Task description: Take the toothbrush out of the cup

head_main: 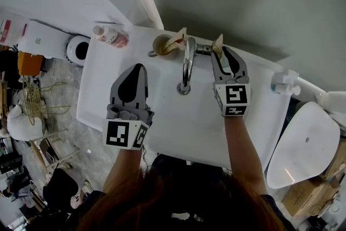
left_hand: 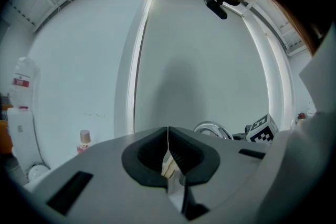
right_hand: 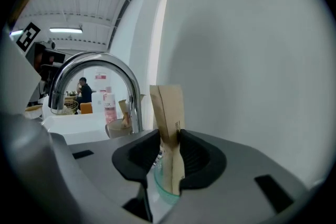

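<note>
Toothbrush in brown paper wrap stands in a pale green cup at lower centre of the right gripper view. The right gripper pinches its wrap. Left gripper is pressed together, holding nothing.

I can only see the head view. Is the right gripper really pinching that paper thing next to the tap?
Observer: Yes. In the right gripper view, the right gripper has both pads pressed against a brown paper packet, probably the wrapped toothbrush.
Operator: Is it in a cup?
Observer: Yes, its lower end stands in a clear greenish cup just below the jaws.
Operator: What about the left gripper?
Observer: In the left gripper view, the left gripper is closed tip to tip and grips nothing.
</note>
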